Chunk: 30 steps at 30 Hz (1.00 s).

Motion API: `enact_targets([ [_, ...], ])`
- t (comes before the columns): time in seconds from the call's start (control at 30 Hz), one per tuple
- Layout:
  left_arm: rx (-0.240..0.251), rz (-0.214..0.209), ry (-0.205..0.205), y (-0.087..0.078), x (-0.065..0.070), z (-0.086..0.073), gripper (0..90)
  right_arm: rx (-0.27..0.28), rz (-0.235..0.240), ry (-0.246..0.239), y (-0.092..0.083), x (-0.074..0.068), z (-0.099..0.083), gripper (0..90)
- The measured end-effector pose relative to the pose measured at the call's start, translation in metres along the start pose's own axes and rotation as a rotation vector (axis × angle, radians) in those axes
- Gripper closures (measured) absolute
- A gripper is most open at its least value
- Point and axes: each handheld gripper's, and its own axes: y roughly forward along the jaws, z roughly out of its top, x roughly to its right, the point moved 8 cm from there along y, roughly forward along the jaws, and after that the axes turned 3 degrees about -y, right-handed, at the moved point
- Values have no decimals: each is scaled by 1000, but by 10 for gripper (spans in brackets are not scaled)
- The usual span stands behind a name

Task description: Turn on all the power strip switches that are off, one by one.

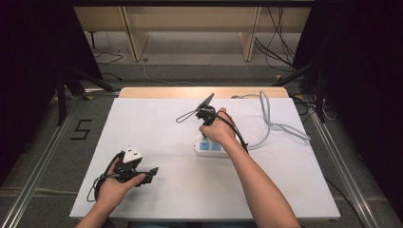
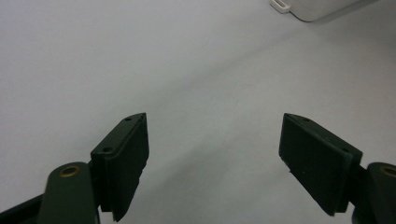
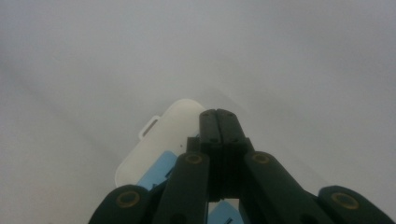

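Jaws pressed flat together, the right gripper (image 1: 207,124) sits directly over the white plastic power strip with blue socket faces (image 1: 207,146), near the middle of the white table (image 1: 157,123), apparently poised to press on it with closed tips. The left gripper (image 1: 151,173) rests low near the table's front left corner, jaws spread wide and empty, likely waiting. From the right gripper view the strip's rounded end and hanging slot (image 3: 161,140) appear beneath the tips; the high view alone reveals its grey cable (image 1: 271,124) trailing toward the right edge.
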Motion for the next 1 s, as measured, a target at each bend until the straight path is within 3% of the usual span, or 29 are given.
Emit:
enact_targets([
  [1.0, -5, 1, 7, 0, 0, 0, 242, -23, -11, 1, 3, -1, 2, 900],
])
